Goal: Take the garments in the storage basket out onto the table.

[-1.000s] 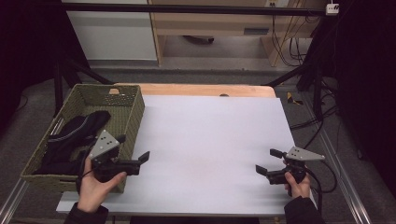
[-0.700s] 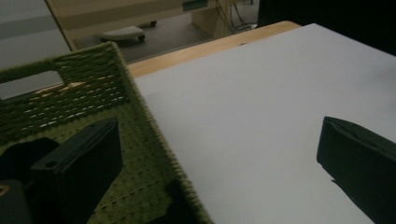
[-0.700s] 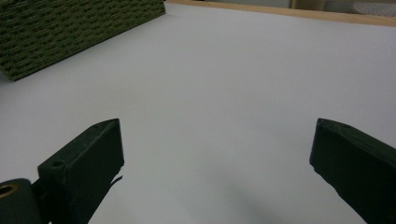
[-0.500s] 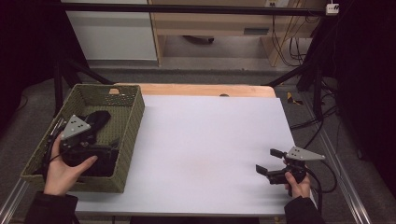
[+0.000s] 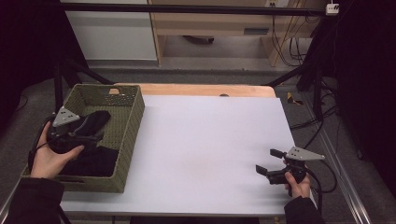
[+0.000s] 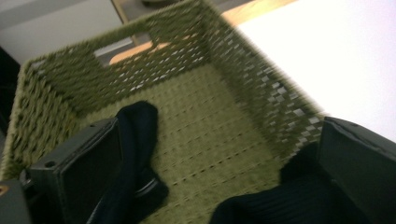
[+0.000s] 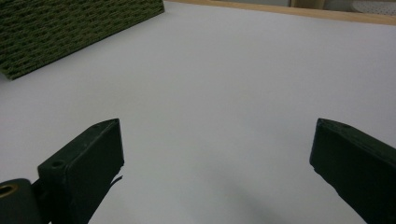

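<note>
— Since a second ago, what has moved?

— Only the left gripper (image 5: 70,133): it has swung from the bench (image 5: 210,149) over the near edge of the basket (image 5: 133,109) and now hangs above the dark clothes (image 5: 95,161) inside. The right gripper (image 5: 271,164) sits where it was, near the bench's right edge.

— How far along is the work, then?

— Barely begun, I'd judge. Everything dark lies inside the basket; nothing lies on the white sheet. The reach is made, the grasp is not.

— And the jaws?

— Released on both sides. In the left gripper view they stand wide apart, a long black sock-like piece (image 6: 137,140) beside one and a ribbed black knit (image 6: 280,200) near the other, neither pinched. In the right gripper view they spread over bare white surface.

— Materials, biggest first?

— Bench: smooth, matte white sheet with a pale wood strip (image 5: 205,89) at the far edge. Basket: rectangular, olive-green, coarse open weave with a handle slot (image 6: 140,47) in the far wall. Clothes: soft, limp, black, one finely ribbed. Jaws: hard black blocks, flat-faced.
</note>
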